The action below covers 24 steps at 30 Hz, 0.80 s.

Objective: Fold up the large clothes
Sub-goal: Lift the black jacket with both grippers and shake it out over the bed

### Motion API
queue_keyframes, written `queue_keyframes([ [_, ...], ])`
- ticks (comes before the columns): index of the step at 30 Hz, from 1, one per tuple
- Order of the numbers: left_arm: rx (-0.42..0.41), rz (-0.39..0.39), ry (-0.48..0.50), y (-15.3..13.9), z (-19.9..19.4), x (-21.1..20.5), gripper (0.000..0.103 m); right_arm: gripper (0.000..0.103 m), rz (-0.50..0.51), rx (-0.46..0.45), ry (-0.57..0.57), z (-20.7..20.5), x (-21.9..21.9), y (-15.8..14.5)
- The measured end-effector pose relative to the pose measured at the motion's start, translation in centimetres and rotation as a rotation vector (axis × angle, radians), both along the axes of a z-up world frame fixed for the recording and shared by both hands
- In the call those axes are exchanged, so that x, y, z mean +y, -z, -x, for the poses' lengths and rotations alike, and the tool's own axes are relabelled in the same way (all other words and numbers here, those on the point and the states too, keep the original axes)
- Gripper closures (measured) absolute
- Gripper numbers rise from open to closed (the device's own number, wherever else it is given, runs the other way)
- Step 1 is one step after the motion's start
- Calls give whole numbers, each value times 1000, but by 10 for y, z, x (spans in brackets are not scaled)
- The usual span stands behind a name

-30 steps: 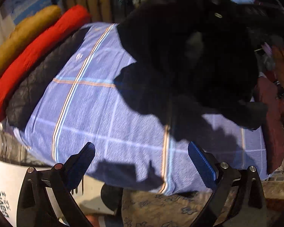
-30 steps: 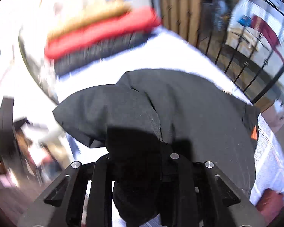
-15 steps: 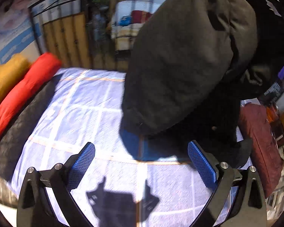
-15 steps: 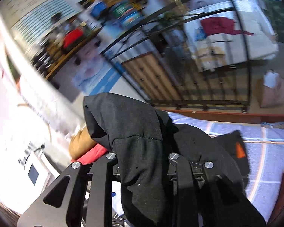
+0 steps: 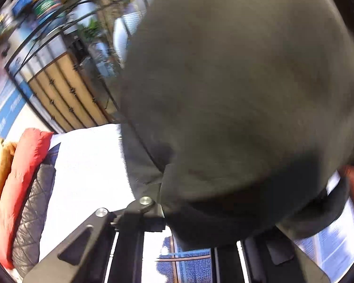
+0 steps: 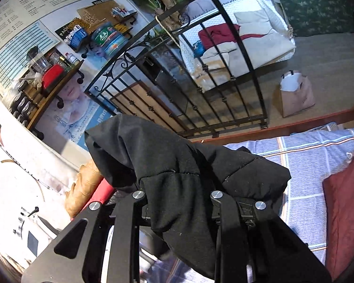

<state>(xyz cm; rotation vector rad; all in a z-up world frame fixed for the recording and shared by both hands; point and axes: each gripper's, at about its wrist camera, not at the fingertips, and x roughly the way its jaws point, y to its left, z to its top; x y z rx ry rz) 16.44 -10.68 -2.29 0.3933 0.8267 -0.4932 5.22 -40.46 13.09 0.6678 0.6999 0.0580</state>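
Black jacket [image 5: 236, 94] now caught: left tool [image 5: 188, 231] just snapped shut on it, right tool [image 6: 177, 212] pinching too, ready to spread.

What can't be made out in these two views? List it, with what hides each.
1. Left wrist view: the black jacket is blurred and fills the frame, so which part of it shows cannot be told.
2. Left wrist view: the left tongs have their tips under the jacket; whether they pinch cloth is hidden.
3. Right wrist view: the right tongs have their pads buried in jacket fabric.
4. Left wrist view: the bedsheet is glare-white and its pattern is lost.
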Motion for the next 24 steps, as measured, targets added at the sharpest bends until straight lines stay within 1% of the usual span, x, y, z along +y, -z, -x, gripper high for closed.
queue_keyframes([
  [3, -23, 110, -61, -56, -13, 36, 97, 81, 29, -56, -2, 16, -1, -20],
  [4, -17, 172, -83, -81, -17, 54, 98, 81, 35, -85, -7, 23, -1, -30],
  [5, -24, 216, -96, -101, -19, 70, 98, 82, 32, -114, -17, 30, -1, -40],
  [7, -77, 270, -104, -145, -13, 96, 98, 82, 29, -173, -46, 44, 0, -59],
  [9, -161, 293, -86, -194, 5, 117, 98, 83, 54, -257, -110, 64, 9, -90],
  [11, -212, 318, -74, -230, 19, 139, 98, 83, 59, -341, -190, 85, 21, -120],
  [13, -235, 380, -70, -277, 35, 161, 98, 83, 17, -415, -263, 102, 30, -142],
  [15, -274, 422, -58, -322, 55, 177, 98, 83, -58, -496, -369, 120, 37, -165],
  [16, -311, 435, -41, -345, 64, 184, 98, 83, -92, -529, -404, 129, 39, -174],
  [17, -352, 424, -18, -368, 71, 187, 98, 83, -126, -549, -428, 135, 38, -178],
  [19, -396, 420, 32, -405, 89, 189, 98, 83, -234, -607, -484, 152, 32, -185],
  [20, -418, 420, 64, -419, 100, 186, 98, 83, -275, -621, -496, 159, 30, -183],
  [22, -507, 380, 127, -445, 118, 174, 98, 83, -377, -663, -508, 174, 20, -179],
  [23, -547, 364, 160, -454, 125, 166, 98, 83, -401, -679, -507, 181, 17, -176],
  [24, -566, 359, 194, -460, 124, 157, 98, 83, -423, -691, -504, 186, 14, -173],
])
